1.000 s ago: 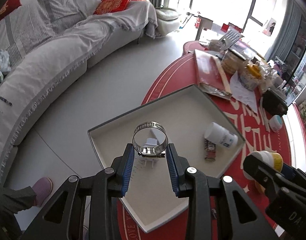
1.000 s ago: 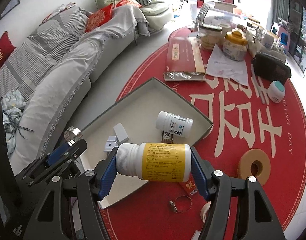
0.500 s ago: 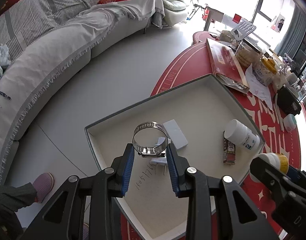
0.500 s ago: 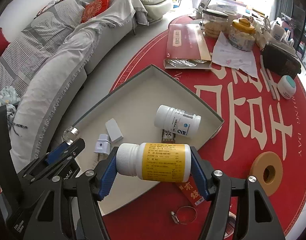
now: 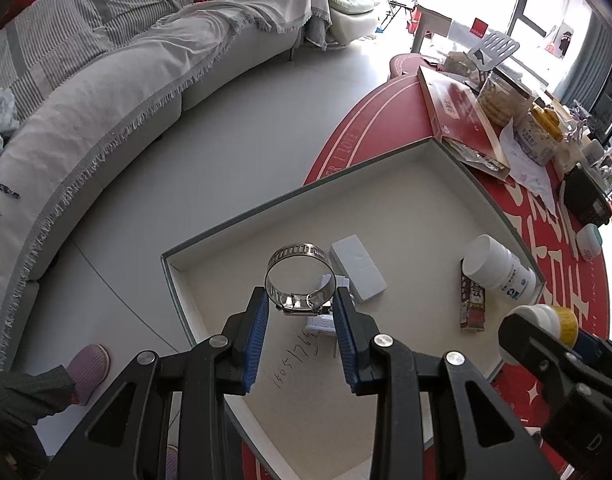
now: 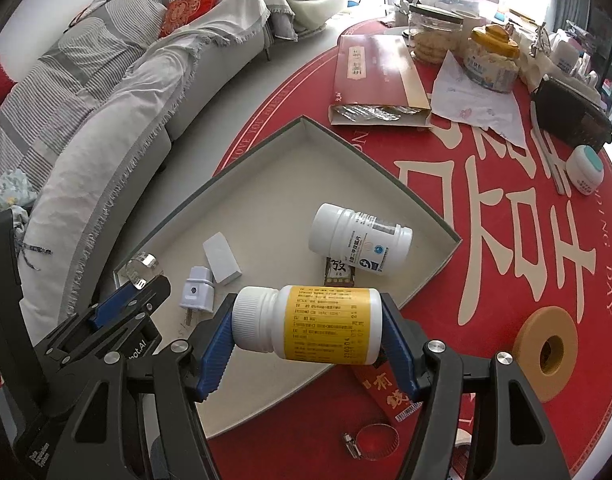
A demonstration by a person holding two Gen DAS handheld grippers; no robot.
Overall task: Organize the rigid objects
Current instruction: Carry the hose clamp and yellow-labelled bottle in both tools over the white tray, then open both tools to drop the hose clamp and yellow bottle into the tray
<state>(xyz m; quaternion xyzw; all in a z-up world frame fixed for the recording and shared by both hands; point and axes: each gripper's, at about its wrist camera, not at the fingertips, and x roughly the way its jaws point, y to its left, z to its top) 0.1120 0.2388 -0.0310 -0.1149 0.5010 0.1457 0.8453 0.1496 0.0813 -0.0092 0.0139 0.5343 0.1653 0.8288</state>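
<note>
Left wrist view: the left tool (image 5: 301,307) is clamped on a metal hose clamp (image 5: 298,283), held upright above the shallow cream tray (image 5: 241,216), which sits on a round red bench (image 5: 370,120). Handwritten digits on the tray floor show only here. At lower right, the right tool appears w/ a white cap & yellow label peeking out.

Right wrist view: the right tool (image 6: 308,327) is clenched on a yellow-label pill bottle (image 6: 308,325), held sideways, cap to the left, over the tray's near edge. In the tray: a white pill bottle (image 6: 360,239) lying on its side, a small brown packet (image 6: 339,272) touching it, a white block (image 6: 221,257) & a white plug adapter (image 6: 197,294). Only this view shows a 2nd hose clamp (image 6: 373,441) on the bench outside the tray, a tan tape roll (image 6: 545,353) & a red packet (image 6: 386,393)
</note>
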